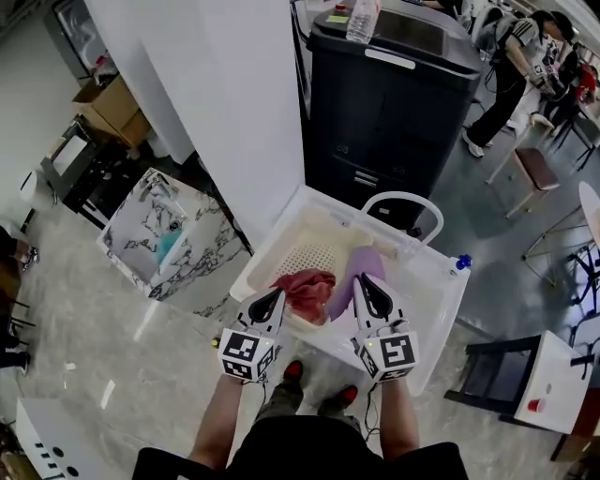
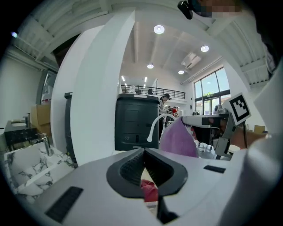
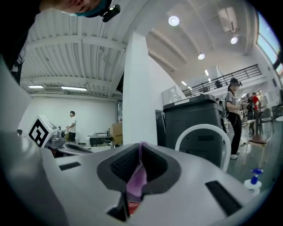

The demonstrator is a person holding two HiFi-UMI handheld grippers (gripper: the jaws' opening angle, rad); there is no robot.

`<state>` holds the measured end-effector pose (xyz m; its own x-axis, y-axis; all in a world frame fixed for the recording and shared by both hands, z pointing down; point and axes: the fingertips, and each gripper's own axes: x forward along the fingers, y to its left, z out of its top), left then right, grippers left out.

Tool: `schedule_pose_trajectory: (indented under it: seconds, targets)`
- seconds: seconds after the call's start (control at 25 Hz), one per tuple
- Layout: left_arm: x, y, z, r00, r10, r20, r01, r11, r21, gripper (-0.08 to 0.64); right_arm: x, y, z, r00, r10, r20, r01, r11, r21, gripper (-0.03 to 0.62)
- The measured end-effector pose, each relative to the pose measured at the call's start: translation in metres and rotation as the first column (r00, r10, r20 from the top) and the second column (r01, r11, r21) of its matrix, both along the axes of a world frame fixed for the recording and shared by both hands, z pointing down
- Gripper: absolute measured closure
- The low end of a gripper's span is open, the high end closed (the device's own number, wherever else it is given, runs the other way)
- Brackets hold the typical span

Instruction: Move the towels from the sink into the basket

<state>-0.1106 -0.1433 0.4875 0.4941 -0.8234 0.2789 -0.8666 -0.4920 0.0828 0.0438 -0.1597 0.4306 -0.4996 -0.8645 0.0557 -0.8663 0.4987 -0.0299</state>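
Nearest, the left tongs (image 1: 274, 298) are pressed together on a corner of a red towel (image 1: 307, 289), and the left gripper view shows red cloth bunched just under the closed jaws. Beside them at three o'clock, the right tongs (image 1: 365, 285) are pinching a purple towel (image 1: 350, 274); the right gripper view shows a purple fold caught between the pads and hanging below them. Both towels hang down into the white basket (image 1: 317, 246), the red one heaped on its near edge and the purple one draped next to it, the two touching. The basket's perforated bottom lies bare beyond them, and its white loop handle (image 1: 403, 199) stands upright at the far rim. A small blue-topped spray bottle (image 1: 460, 263) sits at the basket's three o'clock. At ten o'clock, well apart, is the marble-patterned sink (image 1: 202, 251) with a teal towel (image 1: 169, 246) lying inside it. Farthest, at twelve o'clock, a tall black bin (image 1: 394, 103) carries a clear bottle (image 1: 362, 19) on its lid.
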Motion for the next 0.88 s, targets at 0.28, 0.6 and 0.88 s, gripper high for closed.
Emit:
schedule_pose_trajectory:
  seconds: [0.28, 0.6, 0.88]
  targets:
    - [-0.049, 0.005, 0.015, 0.997, -0.083, 0.001, 0.083, 0.996, -0.034, 0.555, -0.051, -0.019, 0.039, 0.997, -0.070, -0.014, 0.068, 0.995, -0.078, 0.549]
    - [-0.068, 0.009, 0.046, 0.996, -0.093, -0.006, 0.092, 0.991, -0.093, 0.555, -0.069, -0.022, 0.095, 0.996, -0.074, -0.043, 0.065, 0.980, -0.188, 0.549]
    - [-0.066, 0.003, 0.059, 0.997, -0.076, -0.013, 0.074, 0.990, -0.119, 0.555, -0.074, -0.023, 0.120, 0.995, -0.092, -0.027, 0.083, 0.965, -0.249, 0.449]
